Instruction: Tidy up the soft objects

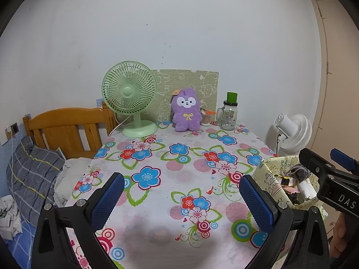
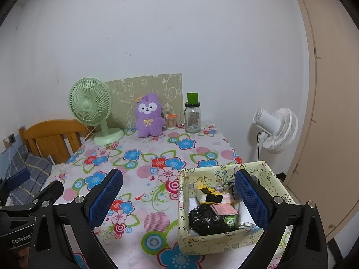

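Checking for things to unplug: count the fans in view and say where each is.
2. The green desk fan stands at the table's far left, beside the purple plush. The white fan stands off the table's right side, by the wall.

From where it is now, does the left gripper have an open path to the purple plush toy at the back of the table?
Probably yes. The left gripper is open and empty, and only bare floral tablecloth lies between it and the purple plush toy. The green desk fan and glass jar flank it closely.

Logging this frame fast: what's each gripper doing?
Left gripper: open, holding nothing.
Right gripper: open, holding nothing.
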The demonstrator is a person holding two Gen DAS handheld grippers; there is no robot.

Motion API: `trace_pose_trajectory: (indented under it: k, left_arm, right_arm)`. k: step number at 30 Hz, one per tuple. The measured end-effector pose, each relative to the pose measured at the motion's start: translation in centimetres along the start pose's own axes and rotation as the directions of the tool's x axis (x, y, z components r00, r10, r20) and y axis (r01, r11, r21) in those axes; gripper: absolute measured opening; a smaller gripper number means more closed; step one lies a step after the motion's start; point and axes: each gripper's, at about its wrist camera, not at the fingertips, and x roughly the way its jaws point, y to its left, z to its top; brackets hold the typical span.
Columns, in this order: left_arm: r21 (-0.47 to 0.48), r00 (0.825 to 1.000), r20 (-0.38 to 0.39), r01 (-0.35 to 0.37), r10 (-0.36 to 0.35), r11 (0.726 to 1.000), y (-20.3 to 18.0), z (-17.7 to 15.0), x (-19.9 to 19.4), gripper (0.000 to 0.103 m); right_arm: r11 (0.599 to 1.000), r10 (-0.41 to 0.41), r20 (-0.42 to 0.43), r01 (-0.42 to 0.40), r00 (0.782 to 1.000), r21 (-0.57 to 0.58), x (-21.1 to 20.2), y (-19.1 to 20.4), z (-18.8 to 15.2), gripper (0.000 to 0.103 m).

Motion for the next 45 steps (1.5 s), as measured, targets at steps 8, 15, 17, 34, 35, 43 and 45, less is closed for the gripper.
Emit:
trace_pose_trajectory:
  k: [8, 15, 17, 34, 35, 43, 45]
  left_arm:
    - [0.003, 1.000, 0.005, 0.001, -0.001, 1.000, -0.10, 0.18, -0.20, 0.103]
    - [0.005, 1.000, 0.006, 0.005, -0.005, 1.000, -0.19, 0.31, -0.35, 0.103]
    - [0.009, 1.000, 0.005, 0.004, -0.005, 1.000, -0.32, 0.45, -0.39, 0.103]
    - [0.010, 1.000, 0.000, 0.005, -0.005, 1.000, -0.69, 0.36, -0.15, 0.103]
    - [0.010, 1.000, 0.000, 0.007, -0.007, 1.000, -0.71, 0.38, -0.09, 0.103]
    - [0.009, 1.000, 0.000, 0.008, -0.008, 1.000, -0.77, 0.38, -0.02, 0.103]
    - [0.009, 1.000, -0.001, 0.007, -0.007, 1.000, -0.81, 0.32, -0.02, 0.103]
  right_arm:
    - [1.000, 0.005, 0.005, -0.005, 1.000, -0.012, -0.23, 0.23, 0.02, 0.102]
    - [1.000, -0.001, 0.010, 0.001, 1.000, -0.013, -0.33, 0.25, -0.03, 0.102]
    - [1.000, 0.000, 0.010, 0.000, 1.000, -0.014, -0.32, 0.24, -0.03, 0.102]
    - [1.000, 0.000, 0.005, 0.001, 1.000, -0.012, -0.43, 0.09, -0.13, 0.102]
    - [1.000, 0.000, 0.006, 0.000, 1.000, -0.012, -0.44, 0.09, -0.13, 0.102]
    - [1.000, 0.004, 0.009, -0.004, 1.000, -0.014, -0.49, 0.05, -0.16, 0.102]
    - [1.000, 0.004, 0.009, -0.004, 1.000, -0.014, -0.52, 0.01, -0.16, 0.102]
